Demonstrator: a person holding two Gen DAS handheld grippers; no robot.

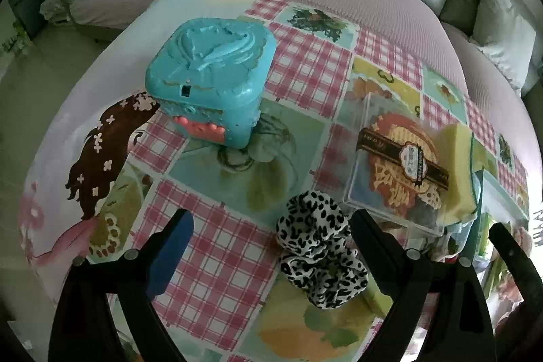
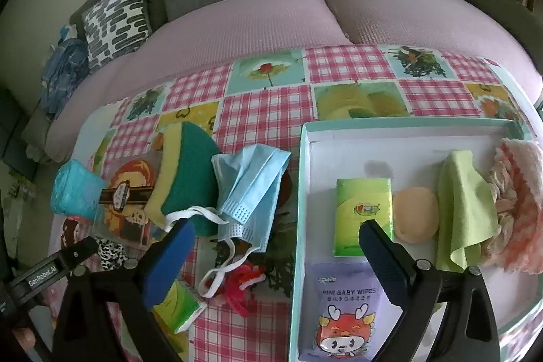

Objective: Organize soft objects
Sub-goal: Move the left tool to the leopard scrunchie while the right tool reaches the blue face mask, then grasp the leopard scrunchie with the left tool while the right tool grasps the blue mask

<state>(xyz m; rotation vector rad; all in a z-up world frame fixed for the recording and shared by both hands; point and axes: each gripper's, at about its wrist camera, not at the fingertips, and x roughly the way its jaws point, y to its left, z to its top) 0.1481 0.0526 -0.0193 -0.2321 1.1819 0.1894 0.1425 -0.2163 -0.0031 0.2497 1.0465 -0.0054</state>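
In the left wrist view, my left gripper [image 1: 271,221] is open and points down at the patchwork tablecloth [image 1: 217,260]. A leopard-print scrunchie [image 1: 319,250] lies between its fingers, close to the right one, with no pad pressing on it. My right gripper [image 2: 276,231] is open too, above the left rim of a white tray [image 2: 300,192]. A blue face mask [image 2: 251,185] and a red hair tie [image 2: 242,285] lie under it. The scrunchie [image 2: 108,255] also shows at the right wrist view's lower left.
The tray holds a green tissue pack [image 2: 363,209], baby wipes [image 2: 342,311], a peach puff [image 2: 417,216], a green cloth [image 2: 465,209] and a pink knit [image 2: 516,209]. A teal box [image 1: 210,73], a clear box [image 1: 390,165], a sponge [image 2: 183,175] and a sofa [image 2: 271,19] are nearby.
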